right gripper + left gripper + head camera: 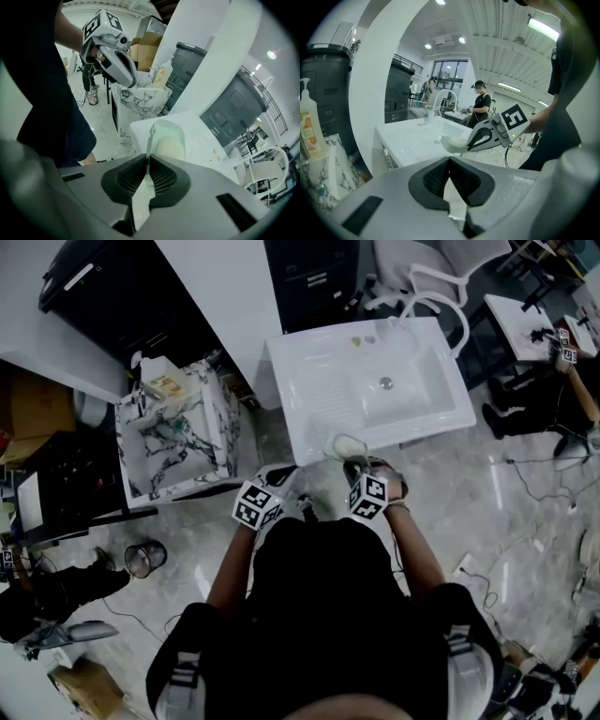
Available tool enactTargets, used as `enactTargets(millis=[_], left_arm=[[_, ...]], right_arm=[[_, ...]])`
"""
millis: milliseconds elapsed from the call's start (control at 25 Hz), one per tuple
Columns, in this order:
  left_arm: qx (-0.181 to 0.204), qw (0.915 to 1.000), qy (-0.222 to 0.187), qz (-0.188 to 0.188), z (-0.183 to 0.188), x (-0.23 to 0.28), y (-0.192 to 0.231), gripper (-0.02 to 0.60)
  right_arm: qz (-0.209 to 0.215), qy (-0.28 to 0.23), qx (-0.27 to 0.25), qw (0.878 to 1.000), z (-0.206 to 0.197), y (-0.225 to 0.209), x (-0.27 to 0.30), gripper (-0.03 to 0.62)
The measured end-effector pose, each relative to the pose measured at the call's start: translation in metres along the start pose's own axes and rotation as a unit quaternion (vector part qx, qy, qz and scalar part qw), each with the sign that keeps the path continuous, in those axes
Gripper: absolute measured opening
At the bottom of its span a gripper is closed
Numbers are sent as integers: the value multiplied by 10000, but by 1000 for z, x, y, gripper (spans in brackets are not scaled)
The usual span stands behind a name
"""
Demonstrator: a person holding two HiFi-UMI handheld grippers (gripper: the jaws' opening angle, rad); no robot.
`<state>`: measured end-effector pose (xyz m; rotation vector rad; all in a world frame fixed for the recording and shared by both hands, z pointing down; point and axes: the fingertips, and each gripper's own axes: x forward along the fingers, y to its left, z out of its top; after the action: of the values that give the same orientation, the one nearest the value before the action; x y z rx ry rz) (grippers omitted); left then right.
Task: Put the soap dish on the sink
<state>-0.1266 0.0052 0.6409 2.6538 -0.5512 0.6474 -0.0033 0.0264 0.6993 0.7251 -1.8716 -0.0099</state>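
A pale green soap dish with a cream bar of soap in it hangs over the front edge of the white sink. My right gripper is shut on the dish's near rim. The left gripper view shows the dish held just off the sink's front corner. My left gripper is shut with nothing in it, left of the dish and below the sink edge. Its jaws meet at their tips.
A marble-patterned open cabinet stands left of the sink, with a soap bottle on it. A dark bin and a white pillar are behind. A glass jar and cables lie on the floor. A white chair stands beyond the sink.
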Motion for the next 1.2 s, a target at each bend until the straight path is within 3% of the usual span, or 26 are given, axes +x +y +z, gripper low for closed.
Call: enactTargets(millis=[400, 1200], left_arm=[[36, 9999, -46, 98, -9, -20, 22, 0], [-196, 9995, -131, 229, -16, -24, 25, 0]], right_arm=[[-15, -91, -83, 9999, 34, 4, 18, 14], [140, -7, -360, 9993, 31, 1, 27, 14]])
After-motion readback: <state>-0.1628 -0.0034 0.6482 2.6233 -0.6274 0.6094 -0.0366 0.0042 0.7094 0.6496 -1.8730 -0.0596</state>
